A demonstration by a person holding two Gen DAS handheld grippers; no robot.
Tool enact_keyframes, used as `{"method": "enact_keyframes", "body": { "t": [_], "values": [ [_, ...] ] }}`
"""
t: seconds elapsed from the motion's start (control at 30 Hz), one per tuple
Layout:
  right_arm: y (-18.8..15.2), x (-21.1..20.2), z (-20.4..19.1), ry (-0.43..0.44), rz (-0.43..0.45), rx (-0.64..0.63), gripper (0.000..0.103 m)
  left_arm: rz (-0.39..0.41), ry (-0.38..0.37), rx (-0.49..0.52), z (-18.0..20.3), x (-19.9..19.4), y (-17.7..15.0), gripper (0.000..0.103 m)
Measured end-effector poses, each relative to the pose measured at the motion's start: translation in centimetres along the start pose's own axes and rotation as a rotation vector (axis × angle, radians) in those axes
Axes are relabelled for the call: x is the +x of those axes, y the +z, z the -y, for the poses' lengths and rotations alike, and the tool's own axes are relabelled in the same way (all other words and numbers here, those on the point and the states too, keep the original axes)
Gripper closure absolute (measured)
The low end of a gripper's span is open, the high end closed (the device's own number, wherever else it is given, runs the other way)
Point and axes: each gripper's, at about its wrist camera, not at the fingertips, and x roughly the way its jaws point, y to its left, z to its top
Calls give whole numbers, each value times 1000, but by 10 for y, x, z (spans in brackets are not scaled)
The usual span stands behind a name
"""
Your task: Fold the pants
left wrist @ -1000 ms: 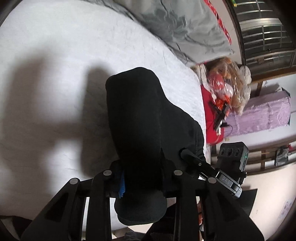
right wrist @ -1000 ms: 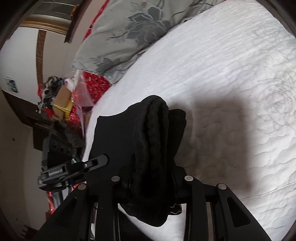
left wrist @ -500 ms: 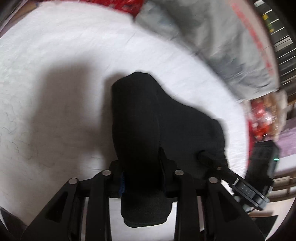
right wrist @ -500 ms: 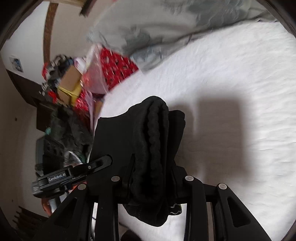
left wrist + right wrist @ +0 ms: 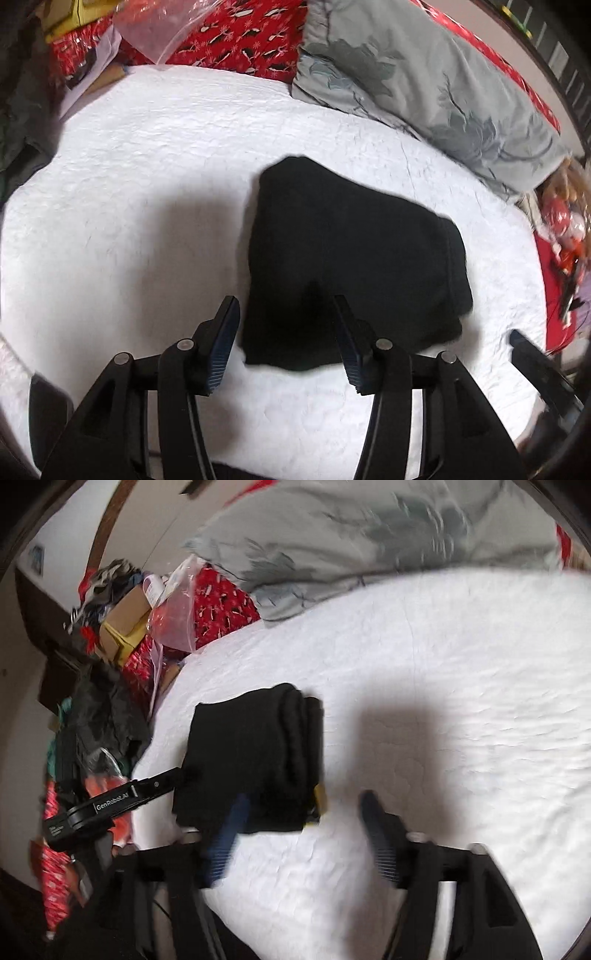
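Note:
The black pants (image 5: 351,258) lie folded into a compact bundle on the white quilted bed (image 5: 147,184). My left gripper (image 5: 286,306) hovers over the bundle's near edge, its jaws opening, pads clear of the cloth. In the right wrist view the same pants (image 5: 255,757) rest near the bed's left edge, a yellow tag (image 5: 319,797) at their near corner. My right gripper (image 5: 304,801) has its jaws opening wide above that near corner, gripping nothing. The left gripper's finger (image 5: 147,790) shows beside the bundle there.
A grey floral pillow (image 5: 424,85) lies at the far side of the bed, with red patterned fabric (image 5: 240,33) beside it. Clutter of boxes, bags and dark clothes (image 5: 110,635) is piled off the bed's left edge. White quilt (image 5: 461,701) spreads right of the pants.
Both grippers held the black pants a second ago and have let go. The bundle now lies flat on the bed, and both grippers have opened and drawn back and up.

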Motion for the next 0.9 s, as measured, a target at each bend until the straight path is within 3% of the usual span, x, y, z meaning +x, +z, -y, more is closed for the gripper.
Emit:
{"method": "enact_keyframes", "body": {
  "t": [0.03,0.07,0.2,0.27,0.4,0.5,0.73,0.9],
  "values": [
    [-7,-10,-8,-50,23,-14,4,9,7,-6,1,-2,-6,53],
    [-12,-17,-12,-93,39,-23,1,15,15,-12,2,-4,-11,53],
    [-36,-35,-22,-260,41,-40,0,26,59,-55,0,-5,-35,53],
    [-48,-38,-21,-284,25,-53,0,22,80,-49,0,-5,-47,53],
    [-68,-48,-28,-367,83,-112,0,11,145,0,8,-5,-64,53],
    [-75,-56,-34,-391,114,-150,0,55,198,49,19,-13,-69,53],
    [-84,-57,-50,-491,155,-259,0,118,227,89,28,-27,-77,53],
    [-87,-60,-45,-465,168,-224,0,136,226,99,29,-32,-81,53]
  ]
}}
